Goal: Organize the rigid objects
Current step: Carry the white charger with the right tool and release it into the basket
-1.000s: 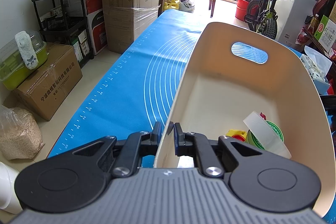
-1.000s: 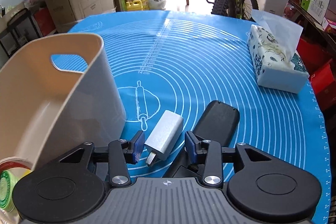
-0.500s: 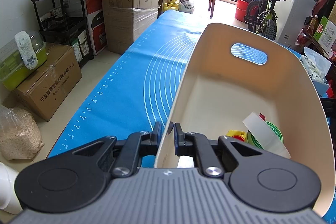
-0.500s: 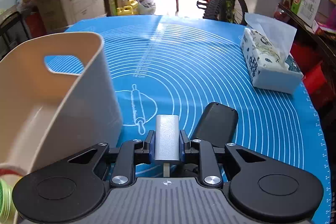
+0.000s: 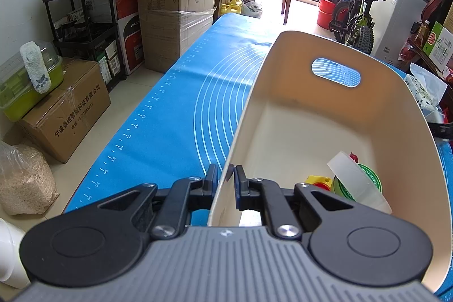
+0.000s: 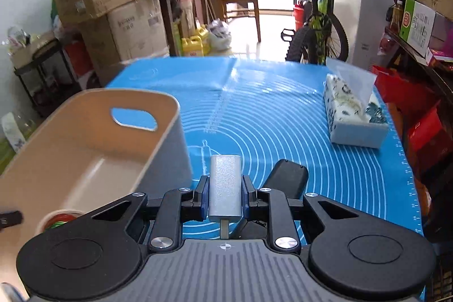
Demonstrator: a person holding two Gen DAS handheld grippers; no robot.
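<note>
My left gripper point(image 5: 226, 179) is shut on the near left wall of a cream plastic basket point(image 5: 288, 129) standing on the blue mat. Inside it lie a tape roll point(image 5: 357, 183) and a small yellow and red item point(image 5: 319, 182). My right gripper point(image 6: 225, 198) is shut on a silver plug adapter point(image 6: 225, 186), held above the mat just right of the basket point(image 6: 93, 149). A black remote point(image 6: 286, 179) lies on the mat beyond the right finger.
A tissue box point(image 6: 354, 118) sits at the mat's right side. The blue mat point(image 6: 269, 115) stretches ahead of both grippers. Cardboard boxes point(image 5: 175, 7), a black shelf point(image 5: 82, 27) and a bicycle point(image 6: 314, 30) stand around the table.
My right gripper closed on the silver adapter that lay on the mat and lifted it. The view rose and tilted up. The left gripper kept its hold on the basket wall.
</note>
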